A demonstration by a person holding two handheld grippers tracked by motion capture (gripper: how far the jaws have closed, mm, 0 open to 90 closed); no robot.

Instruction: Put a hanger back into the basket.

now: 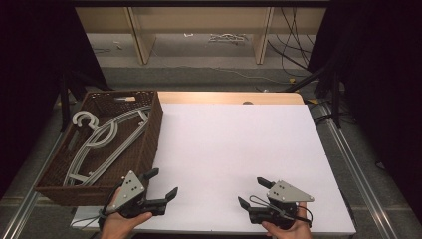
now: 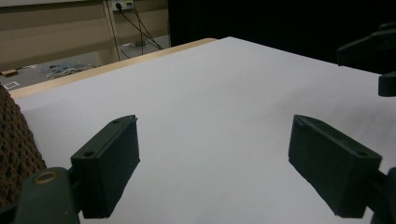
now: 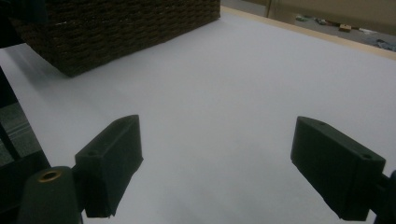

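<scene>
A dark brown wicker basket [image 1: 153,127] stands at the left of the white table [image 1: 234,149] and holds several grey plastic hangers [image 1: 107,139]. My left gripper [image 1: 161,183] is held low near the table's front edge, just right of the basket's near corner, jaws wide apart with nothing between them. My right gripper [image 1: 253,191] is at the front right, also open and empty, pointing left. In the left gripper view, that gripper [image 2: 212,158] faces bare table, with the basket's [image 2: 14,144] edge at left. In the right gripper view, the right gripper [image 3: 215,163] faces the basket's wall [image 3: 116,32].
Beyond the table's far wooden edge [image 1: 229,97] lie a floor with cables [image 1: 291,45] and wooden shelf legs [image 1: 142,40]. Metal rails [image 1: 348,154] run along both sides of the table. The other gripper's jaws [image 2: 373,56] appear at the right of the left gripper view.
</scene>
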